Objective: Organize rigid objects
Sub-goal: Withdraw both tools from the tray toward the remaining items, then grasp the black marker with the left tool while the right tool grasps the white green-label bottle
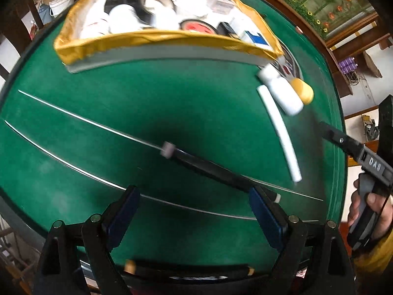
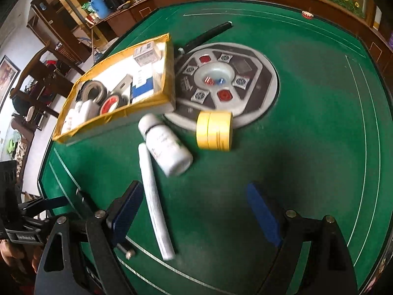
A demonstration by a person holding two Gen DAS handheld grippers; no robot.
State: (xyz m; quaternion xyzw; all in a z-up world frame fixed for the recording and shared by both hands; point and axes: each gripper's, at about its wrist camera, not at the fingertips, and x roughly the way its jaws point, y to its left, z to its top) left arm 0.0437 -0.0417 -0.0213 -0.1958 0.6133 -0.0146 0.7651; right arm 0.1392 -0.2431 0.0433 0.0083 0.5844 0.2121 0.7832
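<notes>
A yellow-edged box (image 1: 157, 46) (image 2: 115, 118) holds tape rolls, small boxes and bottles. On the green table lie a white bottle (image 1: 282, 91) (image 2: 167, 145), a long white tube (image 1: 280, 132) (image 2: 154, 201), a yellow tape roll (image 1: 304, 91) (image 2: 215, 131) and a black pen with a white cap (image 1: 211, 167). My left gripper (image 1: 194, 211) is open just above the table, its right finger near the pen's near end. My right gripper (image 2: 196, 216) is open over the white tube, which lies beside its left finger. The right gripper also shows in the left wrist view (image 1: 343, 142).
A round grey dice panel (image 2: 226, 86) sits in the table's middle, right of the box. A second black pen (image 2: 208, 34) lies behind the box. Another dark pen (image 1: 189, 268) lies near the table's front edge. Wooden furniture surrounds the table.
</notes>
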